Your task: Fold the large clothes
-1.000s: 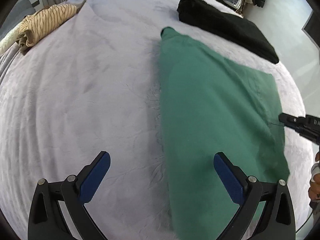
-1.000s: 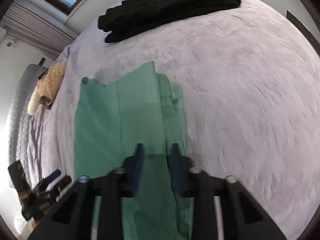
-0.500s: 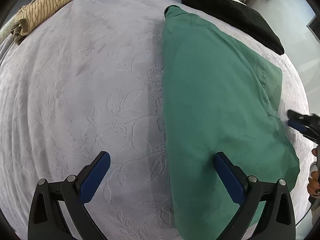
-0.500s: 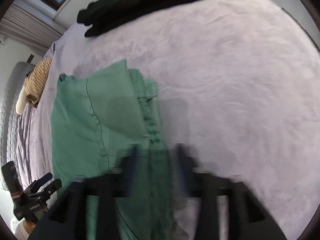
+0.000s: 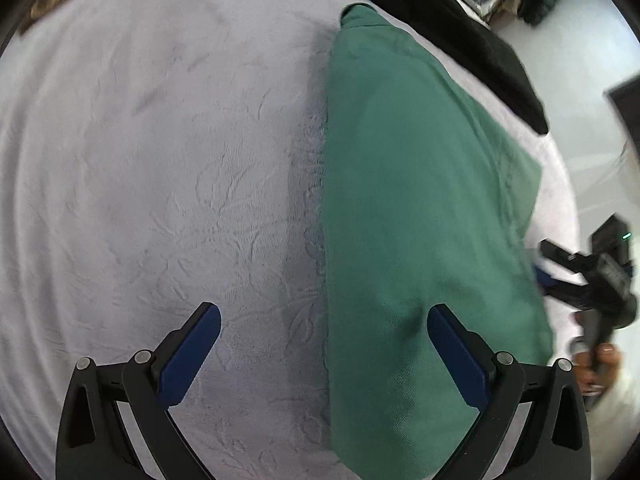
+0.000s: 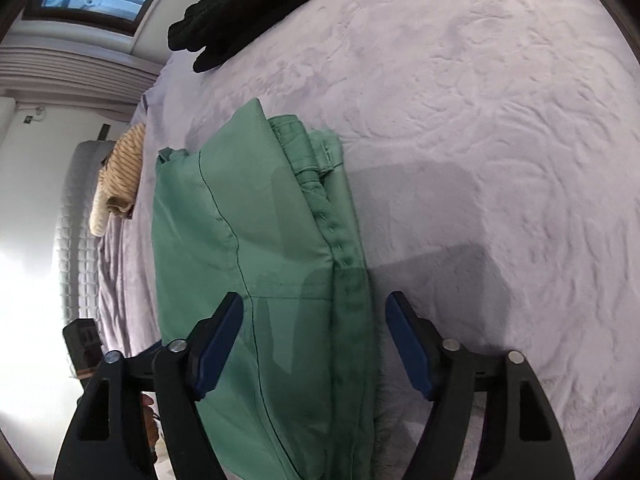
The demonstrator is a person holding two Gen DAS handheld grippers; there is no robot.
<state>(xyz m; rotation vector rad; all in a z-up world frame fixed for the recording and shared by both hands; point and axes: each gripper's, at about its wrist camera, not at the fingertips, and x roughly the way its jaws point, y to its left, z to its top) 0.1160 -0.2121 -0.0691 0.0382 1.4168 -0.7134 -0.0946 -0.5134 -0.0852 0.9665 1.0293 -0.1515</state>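
Note:
A green garment (image 5: 416, 208) lies folded lengthwise on the lilac bedspread (image 5: 160, 184); it also shows in the right wrist view (image 6: 256, 240), with its seamed waistband edge on the right. My left gripper (image 5: 324, 344) is open and empty, straddling the garment's left folded edge close above it. My right gripper (image 6: 314, 340) is open and empty, low over the garment's right edge; it also shows in the left wrist view (image 5: 560, 268) beside that edge.
A black garment (image 5: 460, 40) lies at the far end of the bed, also in the right wrist view (image 6: 256, 4). A striped beige garment (image 6: 120, 172) lies by the headboard side. The bed edge and floor lie beyond the right gripper.
My right gripper has opened and let go of the green garment, then moved lower over its right edge. My left gripper has moved closer to the garment's left edge.

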